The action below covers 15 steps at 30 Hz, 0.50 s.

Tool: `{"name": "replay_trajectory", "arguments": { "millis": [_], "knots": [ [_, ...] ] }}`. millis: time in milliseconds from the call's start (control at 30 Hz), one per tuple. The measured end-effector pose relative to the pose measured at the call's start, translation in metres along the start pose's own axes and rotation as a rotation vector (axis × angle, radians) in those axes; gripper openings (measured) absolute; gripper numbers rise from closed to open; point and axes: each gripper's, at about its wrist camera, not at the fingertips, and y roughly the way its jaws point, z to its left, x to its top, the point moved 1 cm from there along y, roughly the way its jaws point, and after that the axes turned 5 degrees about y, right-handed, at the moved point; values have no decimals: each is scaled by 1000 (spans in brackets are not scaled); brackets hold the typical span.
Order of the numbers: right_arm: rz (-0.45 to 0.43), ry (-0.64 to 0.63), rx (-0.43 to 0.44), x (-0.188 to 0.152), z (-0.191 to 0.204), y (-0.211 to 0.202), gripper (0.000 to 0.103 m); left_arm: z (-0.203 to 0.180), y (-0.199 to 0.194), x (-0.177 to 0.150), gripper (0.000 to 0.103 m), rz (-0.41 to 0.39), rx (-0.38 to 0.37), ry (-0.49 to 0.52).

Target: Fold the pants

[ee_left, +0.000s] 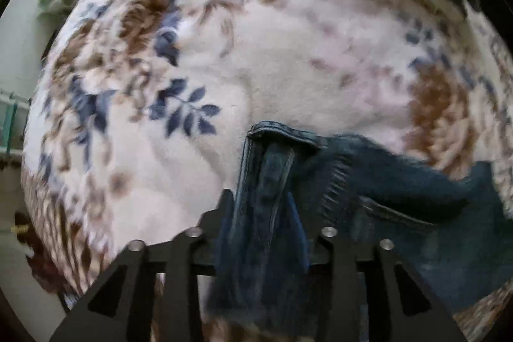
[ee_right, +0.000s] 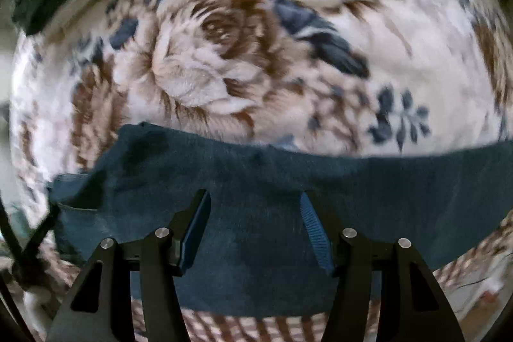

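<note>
Denim fills the lower middle of my left wrist view, where my left gripper [ee_left: 261, 207] is pinched on a bunched fold of the pants [ee_left: 400, 213], the hemmed edge poking up past my fingertips. My right gripper [ee_right: 255, 207] points forward over the flat dark band of pants [ee_right: 384, 181] crossing the lower frame, jaws spread wide. Both views look onto the floral blanket [ee_right: 198, 69].
</note>
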Motion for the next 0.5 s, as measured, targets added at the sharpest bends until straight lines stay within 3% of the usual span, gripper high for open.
{"name": "replay_trajectory", "arguments": {
  "millis": [100,167,300,333,400,500],
  "knots": [
    [-18,98,133,-22,-44,-11,62,-26,-39,-13,61,-38,-12,7],
    [-55,182,198,-30,-88,-23,62,-58,-60,-18,90,-54,-20,39],
    [-148,355,209,-45,-191,-51,62,-133,-72,-31,92,-29,-71,138],
    [-156,385,203,-40,-206,-52,62,-166,-68,-39,92,9,-109,163],
    [-168,462,187,-49,-275,-60,62,-212,-58,-50,92,68,-159,195],
    [-209,560,121,-65,-377,-74,62,-316,-54,-75,92,121,-194,270]
  ]
}}
